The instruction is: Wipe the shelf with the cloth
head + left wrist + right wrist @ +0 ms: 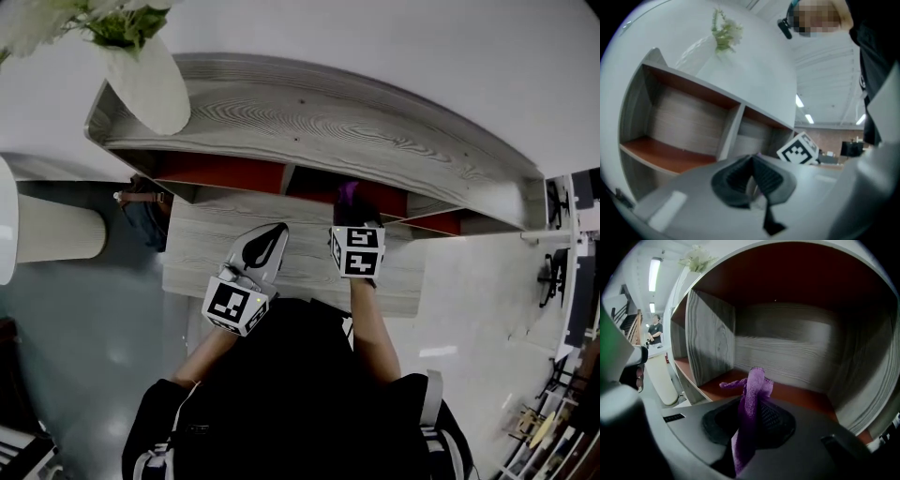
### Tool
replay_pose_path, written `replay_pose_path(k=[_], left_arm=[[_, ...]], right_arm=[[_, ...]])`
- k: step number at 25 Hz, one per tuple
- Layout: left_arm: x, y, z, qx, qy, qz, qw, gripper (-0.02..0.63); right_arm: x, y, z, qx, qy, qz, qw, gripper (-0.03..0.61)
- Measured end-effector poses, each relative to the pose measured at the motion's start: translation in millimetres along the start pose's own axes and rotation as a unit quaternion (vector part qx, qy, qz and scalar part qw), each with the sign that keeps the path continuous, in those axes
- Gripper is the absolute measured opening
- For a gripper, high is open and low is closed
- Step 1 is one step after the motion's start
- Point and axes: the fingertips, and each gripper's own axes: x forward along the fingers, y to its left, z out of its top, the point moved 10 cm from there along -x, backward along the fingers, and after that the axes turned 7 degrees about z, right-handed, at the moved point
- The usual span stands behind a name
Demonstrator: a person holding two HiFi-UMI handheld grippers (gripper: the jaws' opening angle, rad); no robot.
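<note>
between the jaws of the right gripper (752, 414) sits the purple knitted cloth (753, 397). the jaws are clamped on it. the cloth's free end stands up past the jaw tips in a twisted bunch. in the head view the cloth (349, 194) shows as a small purple patch ahead of the right gripper (355, 214), at the mouth of a compartment.

the grey wood-grain shelf unit (309, 117) has red-brown inner boards. the cloth is positioned at the compartment directly to the right of the upright grey divider (710, 338), over that compartment's red-brown floor (806, 398). contact between cloth and floor cannot be determined. the grey back panel (787, 345) fills the right gripper view behind the cloth.

the left gripper (270, 236) is held beside the right one, over the protruding lower board (300, 267) and outside the compartments. in the left gripper view its jaws (752, 180) are pressed together with nothing between them. that view faces the shelf unit (684, 119) at an angle. the right gripper's marker cube (799, 149) appears to the right.

on top of the shelf unit stands a white vase with green and white sprigs (145, 80). a white cylindrical object (56, 230) stands on the floor to the left of the unit. a person (655, 329) stands in the far background.
</note>
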Motion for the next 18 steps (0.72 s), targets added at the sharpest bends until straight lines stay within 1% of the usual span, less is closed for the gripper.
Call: replay_pose_path(k=[5,9,18], left_arm=[[-12,14,1,-0.005,-0.005,0.020,0.9998,0.002],[-19,19,1,-0.007,-0.006,0.028,0.9996,0.002],[-34,30,2,-0.012,-0.009,0.043,0.9990,0.002]], right_arm=[[12,23,10,-0.025,0.005,0.025,0.999,0.055],[21,41,16,-0.044,0.004,0.051,0.998,0.055],[33,75,28,-0.091,0.014,0.112,0.989,0.055]])
